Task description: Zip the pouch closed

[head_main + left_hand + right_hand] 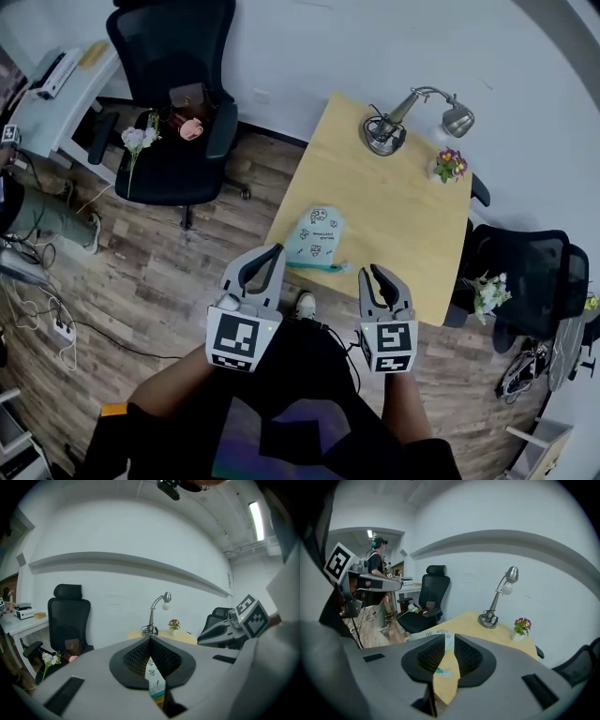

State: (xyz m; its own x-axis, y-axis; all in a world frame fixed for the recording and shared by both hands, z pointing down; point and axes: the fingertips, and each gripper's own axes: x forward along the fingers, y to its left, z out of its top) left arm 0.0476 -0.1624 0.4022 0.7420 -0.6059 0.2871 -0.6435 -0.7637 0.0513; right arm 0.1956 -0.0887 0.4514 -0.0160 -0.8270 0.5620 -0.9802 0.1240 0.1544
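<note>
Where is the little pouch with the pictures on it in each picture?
Head view: the pouch lies at the near edge of the wooden table, just above the picture's middle.
Left gripper view: the pouch shows low in the middle.
Right gripper view: the pouch shows just below the middle.
Shared landmark: the silver desk lamp stands on the table beyond the pouch.

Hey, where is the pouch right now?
In the head view the pouch lies flat on the wooden table at its near left edge, just ahead of the left gripper, with the lamp at the far end.
</note>
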